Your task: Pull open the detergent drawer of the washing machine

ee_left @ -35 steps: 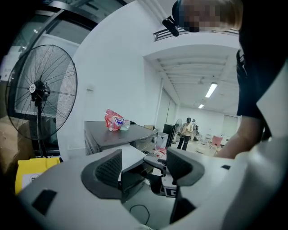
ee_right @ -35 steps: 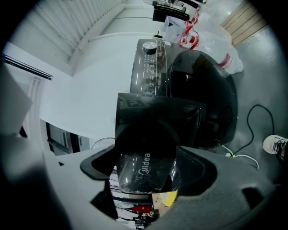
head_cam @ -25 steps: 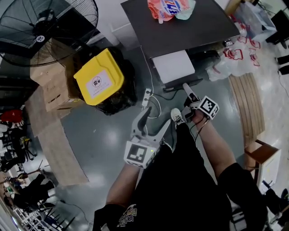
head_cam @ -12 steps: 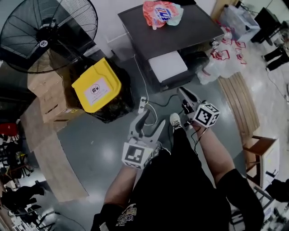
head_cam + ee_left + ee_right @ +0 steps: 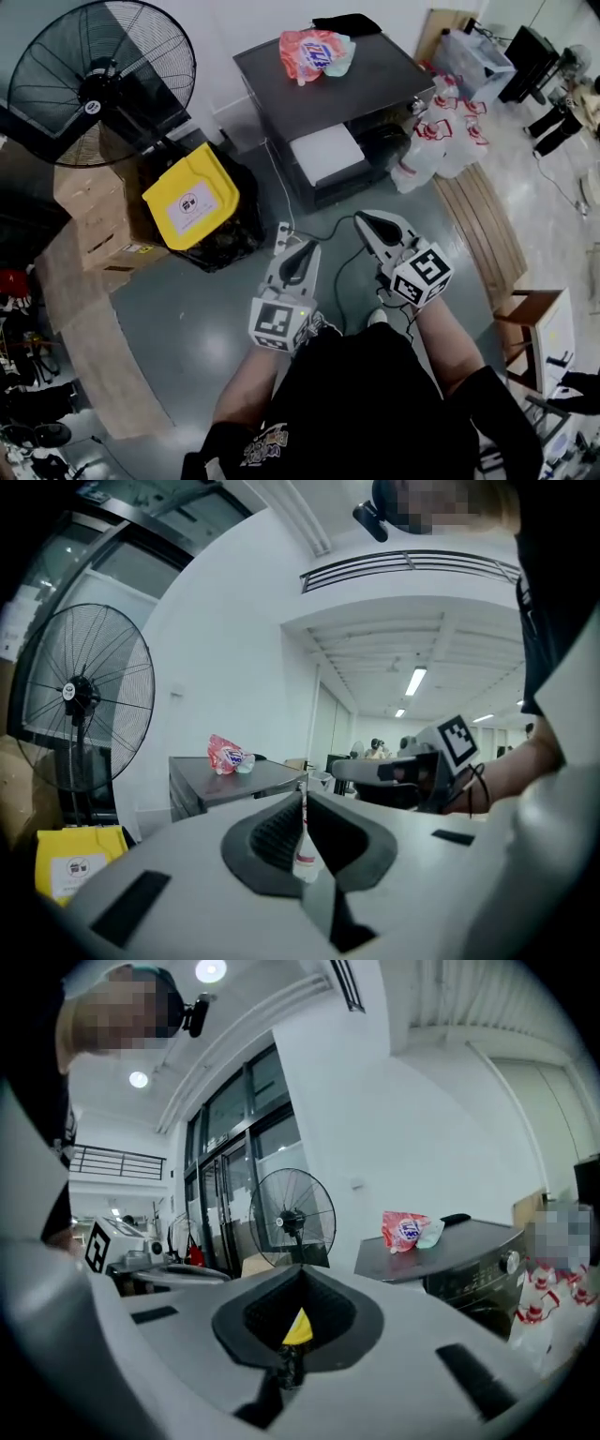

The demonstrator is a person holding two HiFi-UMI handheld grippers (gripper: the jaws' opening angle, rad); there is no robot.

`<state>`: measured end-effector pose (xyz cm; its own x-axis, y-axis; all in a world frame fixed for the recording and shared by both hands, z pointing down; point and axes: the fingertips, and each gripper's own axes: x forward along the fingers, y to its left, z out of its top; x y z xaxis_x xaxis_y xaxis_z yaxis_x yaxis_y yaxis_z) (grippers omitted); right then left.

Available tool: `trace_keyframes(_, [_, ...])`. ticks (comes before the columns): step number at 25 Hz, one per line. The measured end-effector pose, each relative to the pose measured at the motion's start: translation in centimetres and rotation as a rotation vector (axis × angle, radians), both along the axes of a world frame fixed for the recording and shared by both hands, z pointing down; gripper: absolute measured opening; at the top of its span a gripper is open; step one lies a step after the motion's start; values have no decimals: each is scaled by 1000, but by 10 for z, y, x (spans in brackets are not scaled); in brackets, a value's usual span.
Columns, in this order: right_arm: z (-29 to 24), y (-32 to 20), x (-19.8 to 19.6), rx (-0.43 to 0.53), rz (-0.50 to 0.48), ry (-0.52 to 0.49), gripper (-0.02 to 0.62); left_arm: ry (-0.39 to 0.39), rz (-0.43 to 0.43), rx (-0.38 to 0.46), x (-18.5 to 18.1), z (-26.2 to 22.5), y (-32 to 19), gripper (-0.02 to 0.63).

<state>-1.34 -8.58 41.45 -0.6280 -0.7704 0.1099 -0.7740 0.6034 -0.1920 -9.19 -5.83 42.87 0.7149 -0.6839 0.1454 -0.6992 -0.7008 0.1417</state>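
A person looks steeply down at a grey floor (image 5: 187,319), holding a hand-held gripper in each hand. A second ago both sets of jaws were spread wide and the right one reached low toward the front of the washing machine (image 5: 328,80). Now both have snapped shut and the right one has risen and rolled level beside the left.

The left hand-held gripper (image 5: 302,251) is clenched on nothing, its ribbed pads meeting in its own view (image 5: 303,803). The right hand-held gripper (image 5: 367,223) is clenched and empty too (image 5: 298,1274). The yellow sliver behind its pads is a distant yellow bin (image 5: 192,195).

The dark washing machine stands ahead by the wall, well apart from both grippers, with a detergent pouch (image 5: 309,52) on top and a floor fan (image 5: 98,84) to its left. A white slab (image 5: 325,153) juts from its front. This may be the detergent drawer already pulled out, though that cannot be confirmed. The pull looks finished, with the hands backing away.
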Motion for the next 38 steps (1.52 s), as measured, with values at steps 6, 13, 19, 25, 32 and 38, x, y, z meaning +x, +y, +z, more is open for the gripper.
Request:
trace_keyframes(6, [-16,38,25,44,-80,57,5,-24,-31,-23,41,7,27,15])
trace_keyframes(13, [-10,77,63,37,-172,84,4,-50,-93,-57,91,17,63,15])
trace_keyframes(19, [-6,105,85,20,-225,56,4,-51,-132,-61,119,21,97,15])
trace_keyframes(25, [-4,125,94,27,-252,67,3,-57,-165,-64,129,26,116,17])
trace_keyframes(32, [-1,138,102,32,-260,76,3,-54,-178,-51,136,24,124,15])
trace_keyframes(38, [0,141,112,33,-249,72,3,-54,-173,-42,145,21,126,16])
